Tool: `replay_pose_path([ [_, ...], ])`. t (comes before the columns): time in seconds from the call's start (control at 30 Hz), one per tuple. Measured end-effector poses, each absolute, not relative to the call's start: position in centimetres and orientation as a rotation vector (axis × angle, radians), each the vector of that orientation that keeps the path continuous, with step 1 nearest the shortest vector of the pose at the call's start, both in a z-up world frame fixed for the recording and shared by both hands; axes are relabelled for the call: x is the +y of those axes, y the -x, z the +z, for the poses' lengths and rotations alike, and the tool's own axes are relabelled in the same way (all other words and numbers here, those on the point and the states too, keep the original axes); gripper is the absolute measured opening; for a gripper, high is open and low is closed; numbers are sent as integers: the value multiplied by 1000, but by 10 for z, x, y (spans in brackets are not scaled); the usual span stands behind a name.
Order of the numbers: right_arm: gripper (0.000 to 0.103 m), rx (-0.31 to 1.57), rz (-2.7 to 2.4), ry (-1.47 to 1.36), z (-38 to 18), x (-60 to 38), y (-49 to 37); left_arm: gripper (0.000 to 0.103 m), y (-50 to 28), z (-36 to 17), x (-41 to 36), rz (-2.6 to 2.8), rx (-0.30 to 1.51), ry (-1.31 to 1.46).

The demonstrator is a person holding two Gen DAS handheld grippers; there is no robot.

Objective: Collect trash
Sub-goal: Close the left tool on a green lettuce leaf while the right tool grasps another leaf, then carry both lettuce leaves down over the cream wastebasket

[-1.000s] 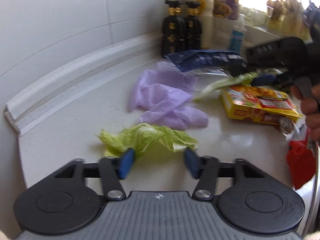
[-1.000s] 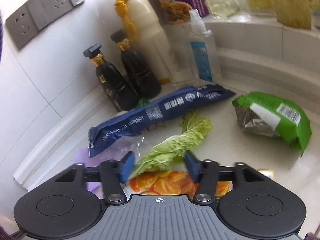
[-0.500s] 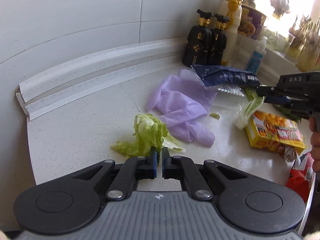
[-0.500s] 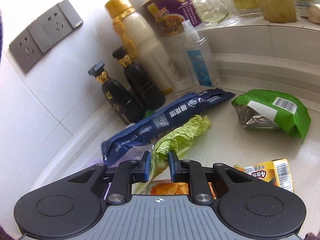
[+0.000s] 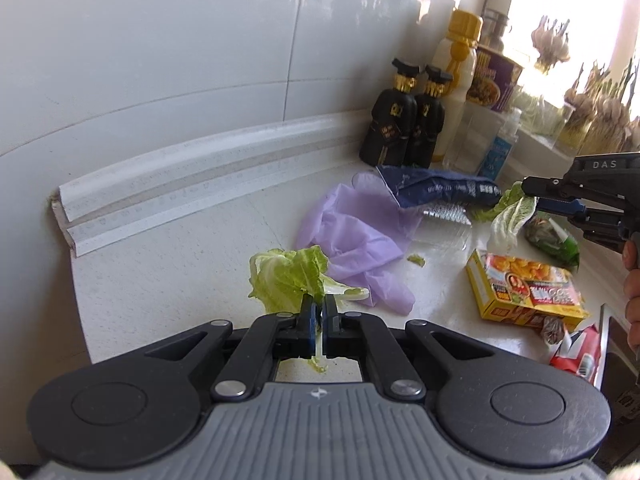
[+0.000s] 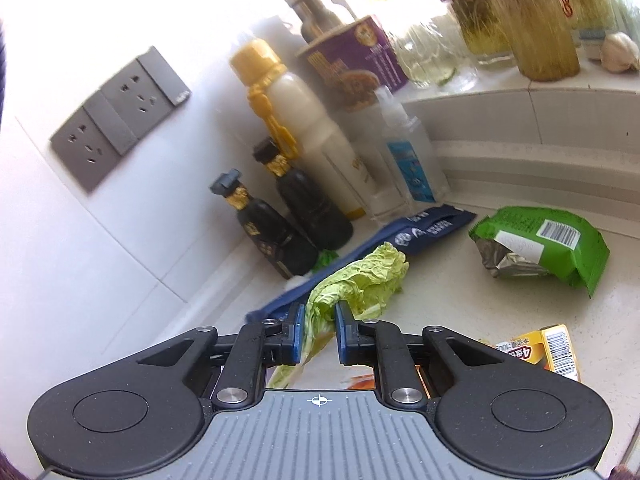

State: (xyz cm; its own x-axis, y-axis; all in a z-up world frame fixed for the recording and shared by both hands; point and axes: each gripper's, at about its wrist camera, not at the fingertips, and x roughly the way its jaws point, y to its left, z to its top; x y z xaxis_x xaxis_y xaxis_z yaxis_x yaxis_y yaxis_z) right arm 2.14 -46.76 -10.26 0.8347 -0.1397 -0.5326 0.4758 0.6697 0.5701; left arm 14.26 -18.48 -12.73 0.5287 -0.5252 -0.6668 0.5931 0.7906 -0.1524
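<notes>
I have both claws clamped on cabbage scraps: my left claw (image 5: 318,312) pinches one leaf (image 5: 286,276) just above the surface (image 5: 168,264), my right claw (image 6: 319,326) grips another leaf (image 6: 360,276) near the blue wrapper (image 6: 432,226). Each is held by its stalk end so it hangs clear, I judge, for carrying off.

The left gripper (image 5: 319,312) pointed steeply downward, its blue pads pressed almost together on a thin leaf stem. The right gripper (image 6: 319,322) tilted down less steeply, its pads a little apart and clamping a thicker leaf rib. In the left wrist view, fingers of the person's right hand (image 5: 631,280) wrapped the right gripper's handle.
</notes>
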Motion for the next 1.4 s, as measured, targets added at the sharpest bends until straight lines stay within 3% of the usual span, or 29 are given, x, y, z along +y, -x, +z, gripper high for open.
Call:
replay_pose_path([
  [0.7,15,451,-261,-801,-61,-413,23,2,-111,-102,-138,-725,765,-39],
  [1.4,15,668,-121,-871,-76,-319,66,2,-67,-90,-91,-697,797,7],
])
